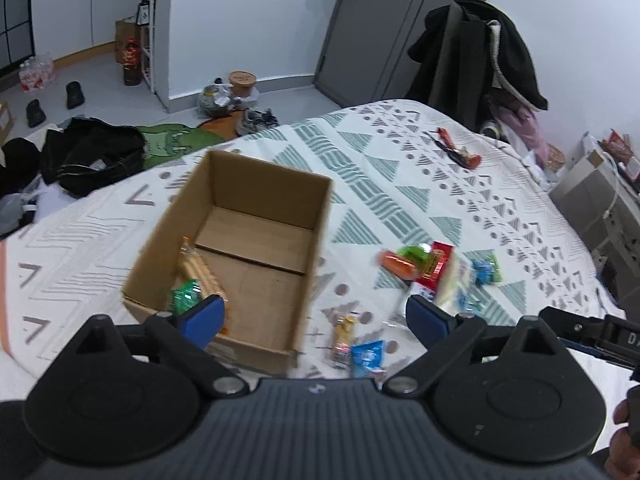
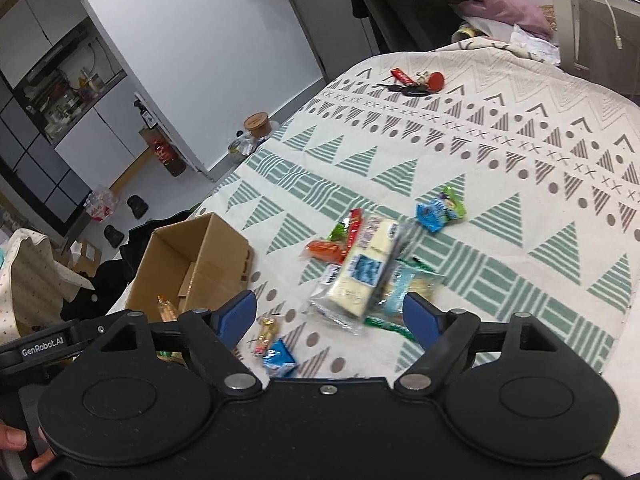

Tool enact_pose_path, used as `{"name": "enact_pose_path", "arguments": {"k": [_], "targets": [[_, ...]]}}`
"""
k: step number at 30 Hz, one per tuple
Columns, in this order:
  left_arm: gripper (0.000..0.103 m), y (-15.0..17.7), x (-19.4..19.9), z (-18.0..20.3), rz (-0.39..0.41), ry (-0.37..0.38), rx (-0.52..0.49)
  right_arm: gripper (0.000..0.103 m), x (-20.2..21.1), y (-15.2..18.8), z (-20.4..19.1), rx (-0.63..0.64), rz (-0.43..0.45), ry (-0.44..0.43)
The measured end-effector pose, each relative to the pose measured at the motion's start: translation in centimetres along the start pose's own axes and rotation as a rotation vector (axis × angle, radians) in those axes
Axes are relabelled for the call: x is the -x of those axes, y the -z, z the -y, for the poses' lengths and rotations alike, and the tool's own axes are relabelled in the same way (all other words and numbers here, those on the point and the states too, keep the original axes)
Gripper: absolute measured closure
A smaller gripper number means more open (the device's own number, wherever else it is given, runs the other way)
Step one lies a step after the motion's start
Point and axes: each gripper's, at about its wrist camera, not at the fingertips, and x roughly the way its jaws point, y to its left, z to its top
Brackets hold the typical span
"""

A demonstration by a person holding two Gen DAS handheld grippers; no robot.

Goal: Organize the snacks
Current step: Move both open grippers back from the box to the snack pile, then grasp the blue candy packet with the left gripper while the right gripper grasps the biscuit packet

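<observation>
An open cardboard box (image 1: 256,208) sits on the patterned bedspread (image 1: 420,184); it also shows in the right wrist view (image 2: 224,240). Inside lie a biscuit pack (image 1: 198,268) and a green packet (image 1: 185,295). My left gripper (image 1: 314,320) is open and empty above the box's near right corner. Loose snacks lie to the right: an orange packet (image 1: 396,264), a red bar (image 1: 436,266), a pale cracker pack (image 2: 362,272), blue-green candy (image 2: 440,210), a small blue packet (image 2: 280,358) and a yellow candy (image 2: 266,334). My right gripper (image 2: 330,316) is open and empty above the cracker pack.
Keys with a red tag (image 2: 416,82) lie far on the bed. A chair draped with a black coat (image 1: 480,52) stands behind it. A black bag (image 1: 92,152), shoes (image 1: 256,120) and clutter cover the floor at left. A grey cabinet (image 1: 596,196) stands at right.
</observation>
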Motion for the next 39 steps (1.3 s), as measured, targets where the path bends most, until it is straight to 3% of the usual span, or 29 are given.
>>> {"name": "enact_pose_path", "arguments": {"k": [11,25,31,34,39], "targets": [[0.011,1.7,-1.4,3.6,-0.018,0.010,-0.048,0.024,-1.5,1.4,3.9,-0.091,-0.013,-0.015],[0.041,4.5,-7.5,6.9,-0.157,-0.028,-0.090,0.024,-4.2,1.4,6.6,-0.134,-0.064,0.001],[0.058,5.1,-10.4,7.2,-0.221,-0.041,-0.078,0.034,-5.6,1.0,8.1,-0.186,-0.077,0.007],[0.064,5.4,-11.8,7.1,-0.254,-0.056,-0.071,0.038,-6.6,1.0,8.5,-0.199,-0.101,0.003],[0.065,5.6,-13.9,6.8,-0.297,-0.085,-0.061,0.039,-8.0,0.9,8.7,-0.198,-0.130,-0.015]]}}
